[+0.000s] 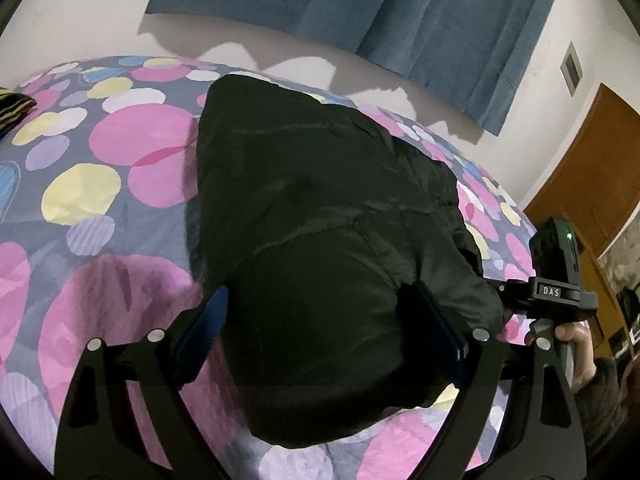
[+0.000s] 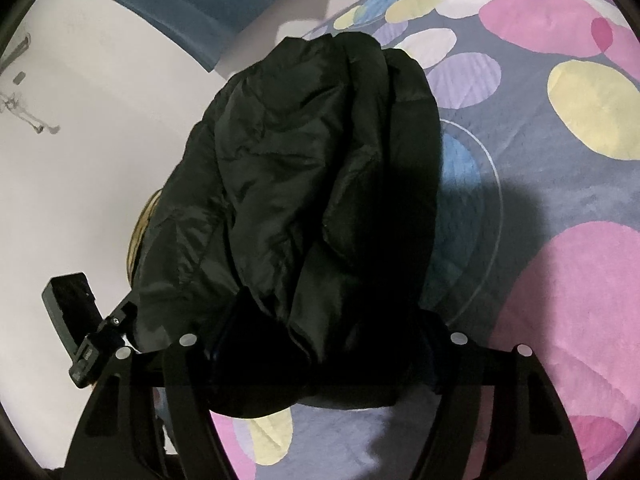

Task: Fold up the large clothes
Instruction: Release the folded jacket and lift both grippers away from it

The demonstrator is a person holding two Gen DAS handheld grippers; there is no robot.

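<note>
Hand-held grippers: 2, left (image 1: 320, 344), right (image 2: 324, 344) | black jacket (image 1: 320, 200): 1, gripped by both

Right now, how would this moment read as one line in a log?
task: fold large clothes | left claw: straddling black jacket | right claw: around same jacket | jacket bunched on dotted bedspread
</note>
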